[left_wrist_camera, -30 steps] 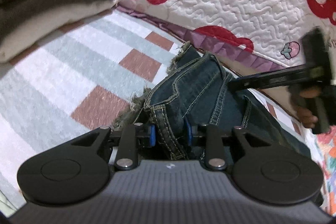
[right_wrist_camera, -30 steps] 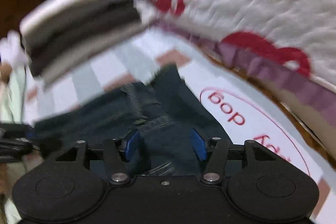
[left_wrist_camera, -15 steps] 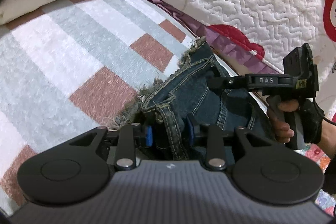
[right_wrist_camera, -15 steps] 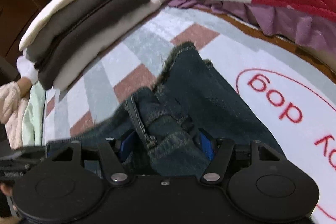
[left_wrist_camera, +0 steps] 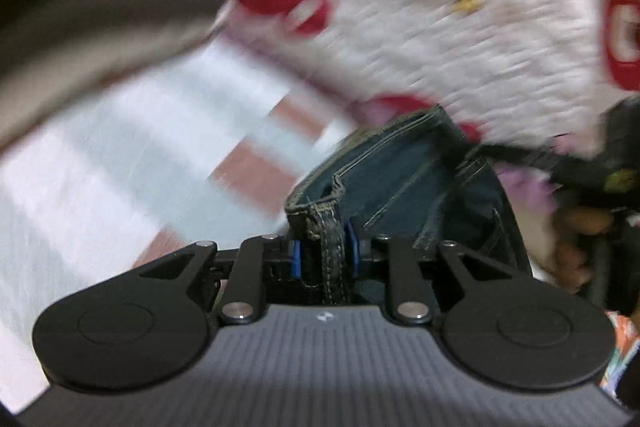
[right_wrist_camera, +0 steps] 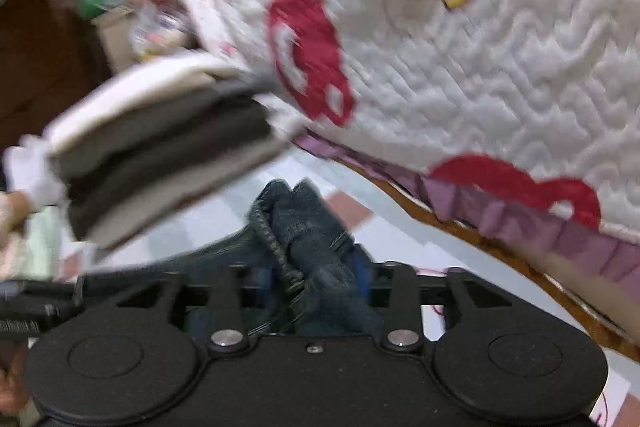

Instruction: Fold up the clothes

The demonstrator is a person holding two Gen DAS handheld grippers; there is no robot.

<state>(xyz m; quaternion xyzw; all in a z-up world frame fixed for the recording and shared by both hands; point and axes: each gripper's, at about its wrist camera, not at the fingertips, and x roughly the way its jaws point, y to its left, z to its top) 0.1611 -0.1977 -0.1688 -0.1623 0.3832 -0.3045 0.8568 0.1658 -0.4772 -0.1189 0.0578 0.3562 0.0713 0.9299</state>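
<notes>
Dark blue denim jeans [left_wrist_camera: 404, 183] hang between my two grippers, lifted off the checked mat. My left gripper [left_wrist_camera: 323, 254] is shut on a stitched seam edge of the jeans. My right gripper [right_wrist_camera: 316, 277] is shut on a bunched fold of the jeans [right_wrist_camera: 308, 219]. The right gripper's hand and body show blurred at the right of the left wrist view [left_wrist_camera: 592, 183]. The left gripper's side shows at the lower left of the right wrist view [right_wrist_camera: 28, 311]. Both views are motion-blurred.
A stack of folded grey and cream clothes [right_wrist_camera: 160, 143] lies on the checked mat [left_wrist_camera: 120, 155] at the left. A white quilt with red bears [right_wrist_camera: 500, 59] hangs off the bed behind, with a purple frill and wooden edge [right_wrist_camera: 520, 251].
Both grippers have risen with the jeans, lifting them off the mat. The right gripper has closed on the bunched denim. The folded stack and the quilt have shifted in both views.
</notes>
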